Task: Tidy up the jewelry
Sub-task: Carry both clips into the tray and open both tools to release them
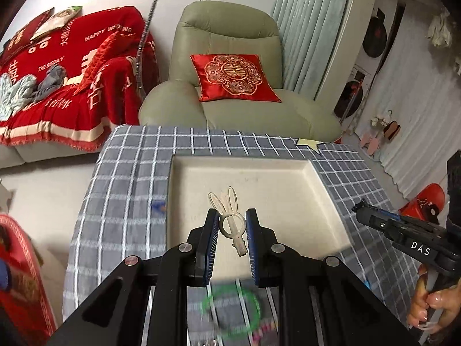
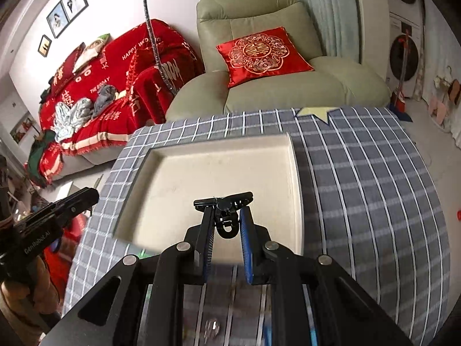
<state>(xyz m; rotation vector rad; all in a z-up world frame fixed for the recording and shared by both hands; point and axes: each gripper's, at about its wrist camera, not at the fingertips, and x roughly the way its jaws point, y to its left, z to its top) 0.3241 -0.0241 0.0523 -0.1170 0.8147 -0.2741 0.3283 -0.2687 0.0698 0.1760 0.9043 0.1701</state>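
Both grippers are loaded over the cream tray [image 1: 317,178] on the checked worktop [image 1: 124,173], left gripper [image 1: 231,219] fingers pinching a pale bunny-ear clip [image 1: 230,219], right gripper [image 2: 227,216] squeezing a black hair clip [image 2: 224,201], and either shallow grip could let one slip onto the cloth.

The right gripper [image 2: 227,216] is pinching a black hair clip [image 2: 224,201] between its blue pads [image 2: 247,239], holding it over the cream tray [image 2: 207,170]. The tray is sitting on a checked grey cloth [image 2: 360,178]. At the left edge the left gripper [image 2: 83,197] is reaching in, with a hand [image 2: 20,294] gripping its handle. A green armchair [image 2: 273,66] with a red cushion [image 2: 260,53] is standing beyond the table.
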